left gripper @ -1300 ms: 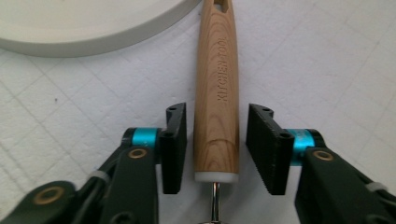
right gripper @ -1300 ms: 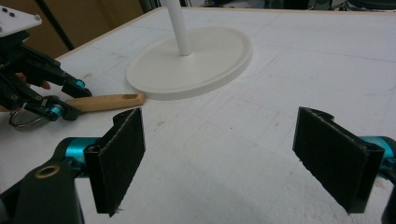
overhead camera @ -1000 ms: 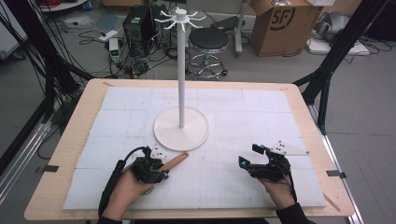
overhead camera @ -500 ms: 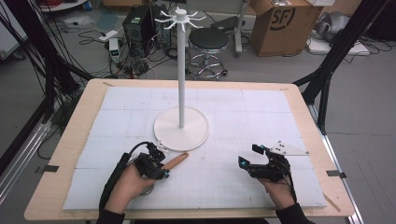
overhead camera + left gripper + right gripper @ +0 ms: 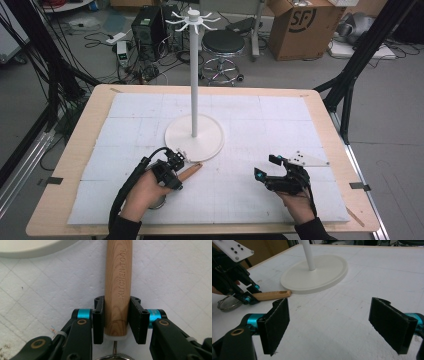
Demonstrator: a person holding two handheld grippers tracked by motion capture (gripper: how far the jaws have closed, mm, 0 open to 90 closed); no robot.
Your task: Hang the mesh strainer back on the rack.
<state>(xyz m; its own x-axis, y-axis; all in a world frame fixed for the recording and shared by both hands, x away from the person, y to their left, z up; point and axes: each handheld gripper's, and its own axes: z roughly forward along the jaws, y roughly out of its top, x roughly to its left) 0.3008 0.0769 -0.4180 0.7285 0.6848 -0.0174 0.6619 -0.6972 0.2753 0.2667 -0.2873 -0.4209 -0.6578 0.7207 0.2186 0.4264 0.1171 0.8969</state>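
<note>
I have the left gripper clamped on the wooden handle of a small kitchen strainer. The handle is a pale, straight-grained round stick with "KITCHEN TOOL" stamped along it; in the left gripper view both pads press its sides near the end where a thin wire stem leaves it toward the metal mesh rim, barely seen at the bottom edge. In the right gripper view the wire mesh bowl sits behind that hand, low over the white mat. The handle's free tip points toward the stand's round white base and stops just short of its rim, so there is little room ahead on that side.

My right gripper rests on the mat at the near right, jaws spread wide with nothing between them, well apart from the strainer. Between the two hands the mat lies bare. The stand's thin pole rises from the base's middle to a ring of hooks. The near edge of the counter is close behind both wrists; the far half of the mat and its right side are open.
</note>
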